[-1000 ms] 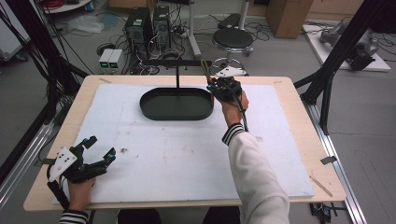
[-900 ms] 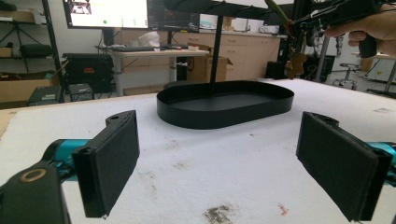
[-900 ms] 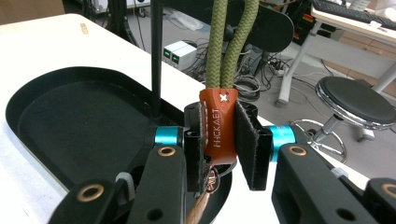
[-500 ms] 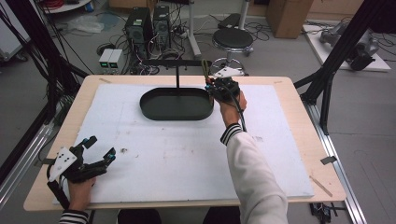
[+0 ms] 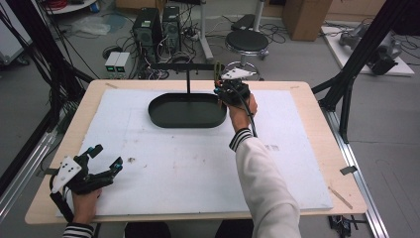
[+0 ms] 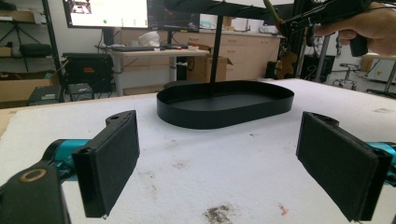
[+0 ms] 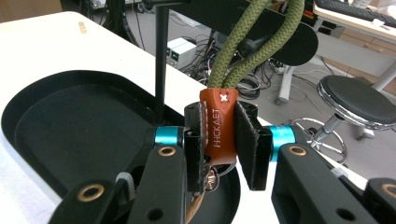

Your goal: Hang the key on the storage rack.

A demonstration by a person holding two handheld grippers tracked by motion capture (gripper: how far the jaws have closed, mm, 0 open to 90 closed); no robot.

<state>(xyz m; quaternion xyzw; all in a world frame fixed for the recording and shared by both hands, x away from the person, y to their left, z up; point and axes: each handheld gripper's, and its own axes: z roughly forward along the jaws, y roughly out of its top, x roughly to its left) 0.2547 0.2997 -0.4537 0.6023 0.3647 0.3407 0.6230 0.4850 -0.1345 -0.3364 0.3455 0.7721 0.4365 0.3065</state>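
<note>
right gripper clenched on orange key tag, green loop at 12 o'clock over stand bar. lift gently, keep loop on bar. left gripper released, resting on surface.

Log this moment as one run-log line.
right gripper: shut on keychain leather tab, green cord loop over stand crossbar | left gripper: open, nothing between its jaws, near table edge | black tray: nothing visible inside

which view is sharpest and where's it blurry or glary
Right gripper view is sharpest: the orange leather tab and green cord are crisp, the stool behind soft. Left gripper view blurs its near pads. High view is evenly lit, soft, without glare on the tray.
</note>
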